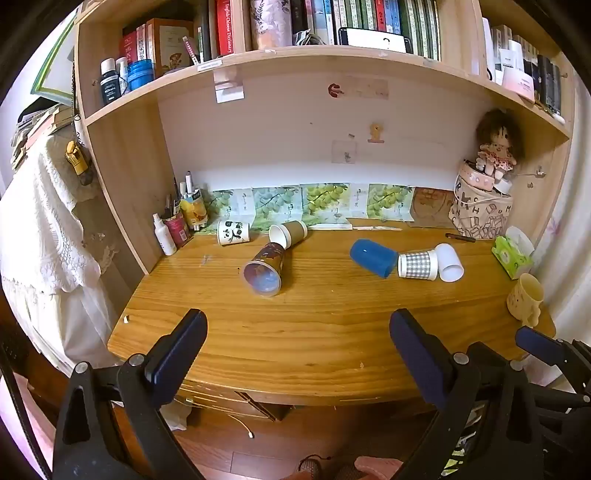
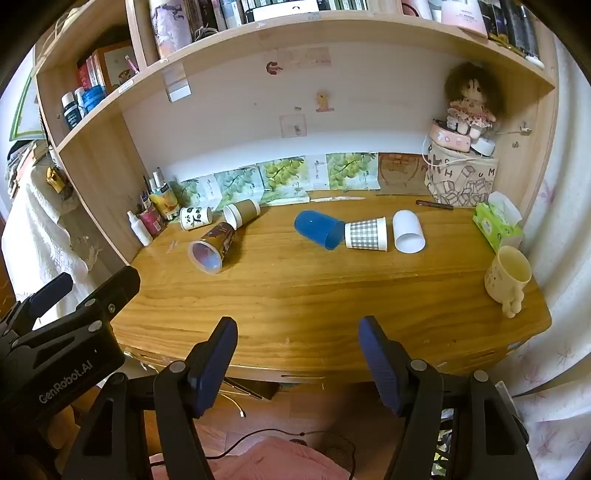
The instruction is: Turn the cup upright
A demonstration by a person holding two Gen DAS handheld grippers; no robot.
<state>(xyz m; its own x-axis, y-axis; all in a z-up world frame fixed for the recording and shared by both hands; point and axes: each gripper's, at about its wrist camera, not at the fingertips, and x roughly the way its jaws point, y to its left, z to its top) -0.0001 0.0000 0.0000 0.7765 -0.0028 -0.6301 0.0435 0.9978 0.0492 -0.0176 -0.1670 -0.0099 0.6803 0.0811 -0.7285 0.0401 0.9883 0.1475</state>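
Wooden desk (image 2: 332, 295): blue plastic cup (image 2: 318, 229) lying on its side at centre, mouth touching checked paper cup (image 2: 366, 233). Left gripper (image 1: 297, 332), right gripper (image 2: 298, 345): fingers spread, empty, above near edge.

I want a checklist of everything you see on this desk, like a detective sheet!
Surface: wooden desk, front part bare.
Job's things: six cups on their sides: panda cup, brown cup, dark printed cup, blue cup, checked cup, white cup.
Clutter: yellow mug upright, tissue box, pen, spray bottle.
Grippers: left gripper and right gripper open, empty, at the desk's front edge.
Cables: white cable on floor.
Surroundings: bookshelf, doll.
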